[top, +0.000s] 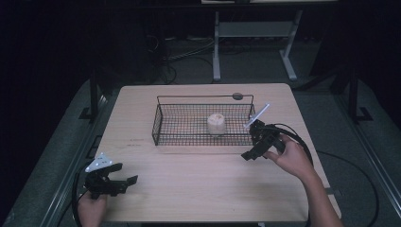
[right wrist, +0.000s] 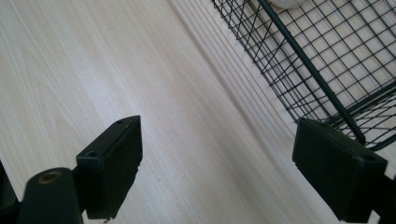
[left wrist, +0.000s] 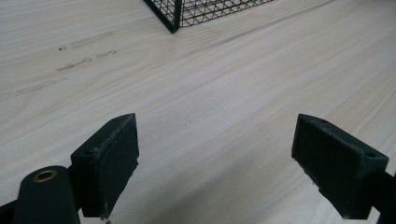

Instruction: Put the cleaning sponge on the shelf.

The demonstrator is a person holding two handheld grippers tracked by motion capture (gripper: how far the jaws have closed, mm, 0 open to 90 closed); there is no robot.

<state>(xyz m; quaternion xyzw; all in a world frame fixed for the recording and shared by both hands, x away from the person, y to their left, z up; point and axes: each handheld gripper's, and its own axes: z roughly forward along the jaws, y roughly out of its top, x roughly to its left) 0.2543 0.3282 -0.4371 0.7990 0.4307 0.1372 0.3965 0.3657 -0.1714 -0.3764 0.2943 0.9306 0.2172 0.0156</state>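
Observation:
A black wire basket [top: 161, 124] stands on the middle of the light wooden table [top: 198, 184]. Inside it sits a small pale round object [top: 216, 123], right of centre. My right gripper [top: 249, 152] hovers at the basket's front right corner, open, jaws wide apart with bare wood between them; the basket's mesh wall [right wrist: 308, 60] runs along the upper right of the right gripper view. My left gripper [top: 130, 182] is near the table's front left corner, open and empty, above bare wood, with the basket's corner [left wrist: 173, 18] far ahead of it.
A dark round mark [top: 237, 96] lies on the table behind the basket. Faint smudges [left wrist: 79, 51] mark the wood left of the basket. A white table frame [top: 255, 42] and cables stand on the floor beyond the far edge.

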